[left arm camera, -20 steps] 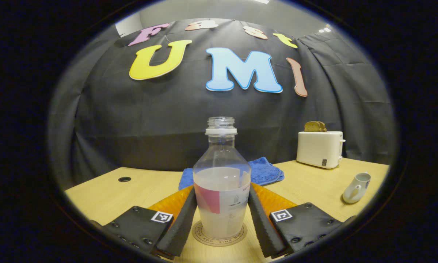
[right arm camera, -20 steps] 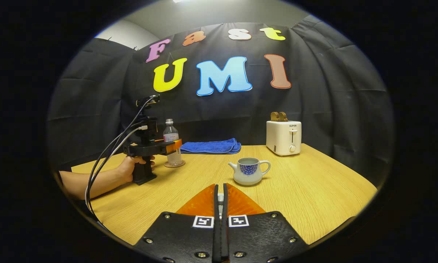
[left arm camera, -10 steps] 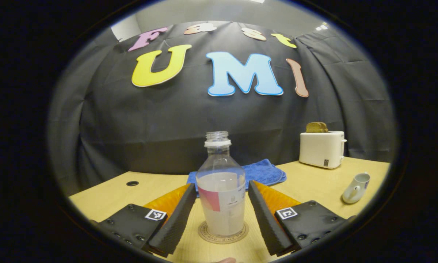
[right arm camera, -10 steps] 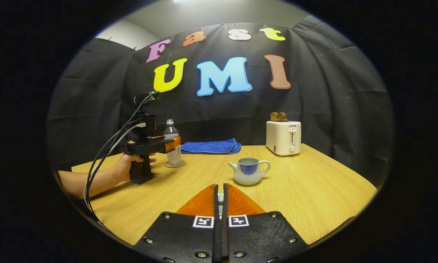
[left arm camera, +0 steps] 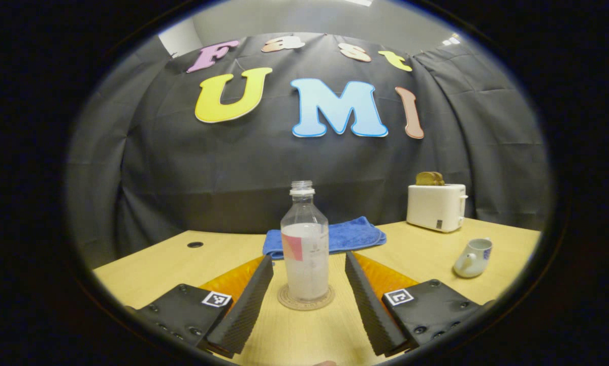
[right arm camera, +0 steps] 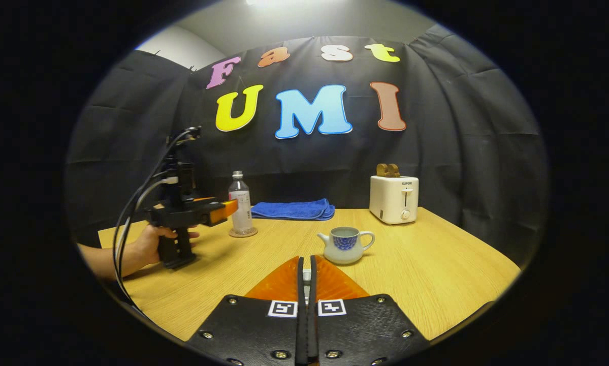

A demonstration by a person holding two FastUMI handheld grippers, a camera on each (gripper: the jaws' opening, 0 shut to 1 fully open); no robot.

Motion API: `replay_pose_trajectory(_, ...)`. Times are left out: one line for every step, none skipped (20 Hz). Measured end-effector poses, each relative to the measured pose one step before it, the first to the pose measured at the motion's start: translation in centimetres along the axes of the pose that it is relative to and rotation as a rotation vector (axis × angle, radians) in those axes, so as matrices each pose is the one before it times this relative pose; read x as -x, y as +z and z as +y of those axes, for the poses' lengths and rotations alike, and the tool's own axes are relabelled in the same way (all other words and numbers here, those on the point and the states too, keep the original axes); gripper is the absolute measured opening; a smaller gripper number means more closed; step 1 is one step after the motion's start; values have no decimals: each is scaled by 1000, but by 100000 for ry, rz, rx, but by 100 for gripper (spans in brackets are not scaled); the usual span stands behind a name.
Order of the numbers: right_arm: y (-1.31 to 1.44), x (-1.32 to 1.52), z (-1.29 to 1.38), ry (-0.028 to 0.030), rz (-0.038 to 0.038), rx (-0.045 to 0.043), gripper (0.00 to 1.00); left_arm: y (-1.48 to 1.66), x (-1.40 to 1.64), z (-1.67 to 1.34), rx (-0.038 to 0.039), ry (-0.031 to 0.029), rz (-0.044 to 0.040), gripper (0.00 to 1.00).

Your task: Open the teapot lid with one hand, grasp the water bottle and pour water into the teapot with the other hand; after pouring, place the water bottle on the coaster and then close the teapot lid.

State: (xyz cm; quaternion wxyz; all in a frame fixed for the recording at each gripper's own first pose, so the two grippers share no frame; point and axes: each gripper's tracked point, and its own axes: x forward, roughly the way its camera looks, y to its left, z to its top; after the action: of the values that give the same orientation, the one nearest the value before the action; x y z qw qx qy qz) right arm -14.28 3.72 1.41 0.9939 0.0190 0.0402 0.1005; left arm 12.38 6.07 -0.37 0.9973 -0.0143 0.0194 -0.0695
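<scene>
Bottle released onto coaster

We are backing our left gripper [left arm camera: 308,284], fingers wide, off the clear plastic water bottle [left arm camera: 305,244] now standing on the round coaster [left arm camera: 305,300]; our right gripper [right arm camera: 307,277] is pinching something small, perhaps the lid, so closing the white teapot [right arm camera: 346,244] remains.

A black cloth wall [right arm camera: 461,152] hangs in folds behind a light wooden table [right arm camera: 436,264]. Above the cloth a grey ceiling [right arm camera: 304,20] carries a bright lamp [right arm camera: 268,2]. Ahead and to the right of the tool a white toaster [left arm camera: 435,207] stands near the wall; straight ahead lies a folded blue towel [left arm camera: 350,235]
</scene>
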Motion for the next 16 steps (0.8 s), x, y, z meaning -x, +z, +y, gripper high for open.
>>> replay_pose_trajectory(742, -968, -874, -1278, -2084, -459, 0, 430, 2063, -964, 963, -1329, -1576, 99)
replay_pose_trajectory(681, -871, -577, -879, -2007, -652, 0, 669, 1362, -682, -347, -441, -2712, 99)
replay_pose_trajectory(555, -1091, -472, -300, -1652, -385, 0, 566, 917, -499, -354, -320, -2046, 98)
replay_pose_trajectory(291, -1046, -526, -1029, -691, 339, 0, 391, 879, -635, -97, -885, -952, 98)
replay_pose_trajectory(141, -1037, -452, -361, -469, -60, 0, 114, 635, -606, 803, -1118, -168, 98)
replay_pose_trajectory(31, -972, -228, -358, -191, -396, 0, 92, 583, -433, 1120, -599, 27, 98)
replay_pose_trajectory(248, -1348, -639, -1689, -1079, 900, 0, 7, 534, -149, 975, -62, 263, 98)
replay_pose_trajectory(307, -969, -643, -2292, -946, 2532, 0, -567, 475, -230, 1269, 164, 1147, 98)
replay_pose_trajectory(370, -976, -296, -1311, -1674, 2652, 1, -499, 224, -225, 942, -138, 1310, 98)
replay_pose_trajectory(344, -1110, -45, -932, -850, 2235, 0, -641, 141, -172, 906, -476, 906, 99)
replay_pose_trajectory(39, -936, 97, 40, -1028, 1427, 0, -434, 112, -224, 1241, -935, 1063, 99)
replay_pose_trajectory(-44, -1563, 176, -493, -759, 2823, 0, -656, 24, -396, 2768, -1787, 774, 99)
replay_pose_trajectory(-567, -1039, -224, -1121, 1737, 1668, 0, -25, -83, -17, 2390, -612, -214, 99)
replay_pose_trajectory(-631, -817, -109, -793, 1267, 29, 0, -27, -25, 141, 1766, 97, 55, 99)
replay_pose_trajectory(-544, -621, -186, -886, 1415, -1102, 0, -121, -78, 120, 954, 309, 78, 99)
replay_pose_trajectory(-415, -413, -155, -764, 1423, -1755, 1, -38, 30, 70, 287, 437, -85, 98)
